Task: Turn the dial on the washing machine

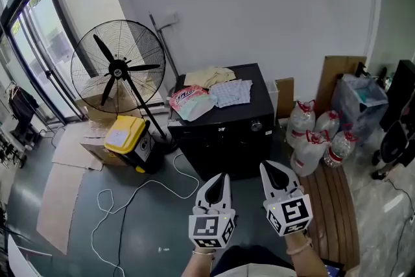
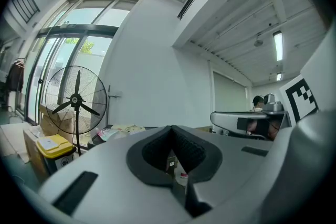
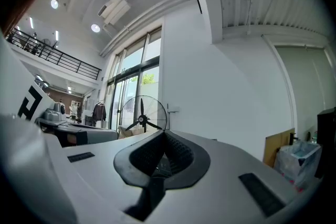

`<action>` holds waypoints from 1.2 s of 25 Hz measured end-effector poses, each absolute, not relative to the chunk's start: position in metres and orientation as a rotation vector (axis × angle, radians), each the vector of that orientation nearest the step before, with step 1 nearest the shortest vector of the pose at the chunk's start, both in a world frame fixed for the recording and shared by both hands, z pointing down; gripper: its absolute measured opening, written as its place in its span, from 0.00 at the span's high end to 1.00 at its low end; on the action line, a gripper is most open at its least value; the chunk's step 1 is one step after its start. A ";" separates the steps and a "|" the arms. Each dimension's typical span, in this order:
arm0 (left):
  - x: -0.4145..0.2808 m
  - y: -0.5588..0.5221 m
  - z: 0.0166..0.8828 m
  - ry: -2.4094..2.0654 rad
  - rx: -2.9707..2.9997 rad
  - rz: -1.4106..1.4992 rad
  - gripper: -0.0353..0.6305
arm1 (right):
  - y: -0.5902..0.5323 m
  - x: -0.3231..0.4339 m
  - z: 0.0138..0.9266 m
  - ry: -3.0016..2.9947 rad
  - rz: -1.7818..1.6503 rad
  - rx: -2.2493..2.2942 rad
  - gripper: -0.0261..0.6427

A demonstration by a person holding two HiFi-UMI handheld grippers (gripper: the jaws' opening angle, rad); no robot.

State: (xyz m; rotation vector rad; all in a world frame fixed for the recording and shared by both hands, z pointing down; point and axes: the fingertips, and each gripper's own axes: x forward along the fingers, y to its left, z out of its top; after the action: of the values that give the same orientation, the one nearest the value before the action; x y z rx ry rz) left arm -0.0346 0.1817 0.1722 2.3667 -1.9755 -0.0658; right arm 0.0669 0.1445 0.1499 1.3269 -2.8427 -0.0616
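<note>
1. Left gripper [image 1: 219,180], lower centre of the head view: jaws closed together, nothing between them; marker cube at the wrist end; held level, short of the machine's front, touching nothing.
2. Right gripper [image 1: 270,169], just beside the left one: jaws likewise pressed together and empty; tip aimed toward the machine's front face, apart from it.
3. White cable [image 1: 123,201], looped over the grey floor left of the grippers; flattened cardboard [image 1: 59,204] further left.
4. Wooden slats [image 1: 332,204], on the floor right of the grippers.
5. Washing machine [image 1: 220,139], black and box-shaped, directly ahead of both grippers, backed against the white wall.
6. Dial [image 1: 257,126], small and round, on the upper right of the machine's front face, beyond the right gripper's tip; touched by neither gripper.
7. On the machine's top: pink-and-white packet [image 1: 188,99] at the front left, checked cloth [image 1: 232,93] just beside it, beige cloth [image 1: 207,76] behind both.
8. Yellow-lidded bin [image 1: 124,135], left of the machine, near the fan's foot.
9. Water bottles [image 1: 318,136] with red tops, clustered right of the machine.
10. Standing fan [image 1: 118,67], behind the bin, in front of the glazed doors [image 1: 32,42].
</note>
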 end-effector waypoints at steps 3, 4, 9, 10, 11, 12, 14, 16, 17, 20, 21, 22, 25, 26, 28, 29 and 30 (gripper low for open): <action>-0.032 0.183 0.172 -1.972 2.372 -0.064 0.93 | 0.146 0.067 0.150 -2.844 -0.061 1.326 0.92; -0.032 0.183 0.172 -1.971 2.373 -0.063 0.93 | 0.147 0.066 0.149 -2.844 -0.064 1.325 0.92; -0.029 0.181 0.169 -1.961 2.388 -0.058 0.93 | 0.144 0.064 0.146 -2.831 -0.084 1.320 0.92; -0.028 0.180 0.170 -1.959 2.392 -0.056 0.93 | 0.143 0.064 0.146 -2.831 -0.085 1.320 0.92; -0.027 0.179 0.170 -1.956 2.394 -0.056 0.93 | 0.143 0.065 0.147 -2.831 -0.085 1.322 0.92; -0.027 0.178 0.171 -1.954 2.396 -0.059 0.93 | 0.142 0.065 0.147 -2.833 -0.084 1.325 0.92; -0.027 0.174 0.172 -1.952 2.400 -0.065 0.93 | 0.139 0.065 0.148 -2.836 -0.084 1.334 0.92; -0.027 0.170 0.171 -1.948 2.408 -0.070 0.93 | 0.135 0.065 0.148 -2.834 -0.087 1.342 0.92; -0.026 0.168 0.170 -1.945 2.413 -0.071 0.93 | 0.134 0.065 0.148 -2.831 -0.088 1.346 0.92; -0.025 0.165 0.172 -1.933 2.424 -0.069 0.93 | 0.131 0.065 0.150 -2.820 -0.092 1.355 0.92; -0.025 0.164 0.172 -1.930 2.426 -0.070 0.93 | 0.131 0.065 0.150 -2.817 -0.093 1.356 0.92; -0.024 0.163 0.173 -1.927 2.428 -0.071 0.93 | 0.130 0.064 0.151 -2.815 -0.095 1.356 0.92; -0.024 0.160 0.172 -1.920 2.435 -0.074 0.93 | 0.128 0.064 0.150 -2.815 -0.097 1.357 0.92; -0.024 0.160 0.172 -1.920 2.438 -0.075 0.93 | 0.127 0.063 0.150 -2.815 -0.097 1.357 0.92; -0.026 0.159 0.171 -1.921 2.441 -0.074 0.93 | 0.127 0.062 0.150 -2.816 -0.100 1.357 0.92; -0.027 0.159 0.172 -1.922 2.440 -0.073 0.93 | 0.127 0.061 0.150 -2.815 -0.102 1.356 0.92; -0.028 0.159 0.172 -1.922 2.439 -0.072 0.93 | 0.127 0.061 0.150 -2.815 -0.102 1.356 0.92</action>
State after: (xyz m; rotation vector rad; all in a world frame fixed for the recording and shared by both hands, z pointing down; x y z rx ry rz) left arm -0.0282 0.1590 0.1718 2.4391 -1.9223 -0.0719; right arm 0.0612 0.1266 0.1503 1.3560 -2.8147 -0.1023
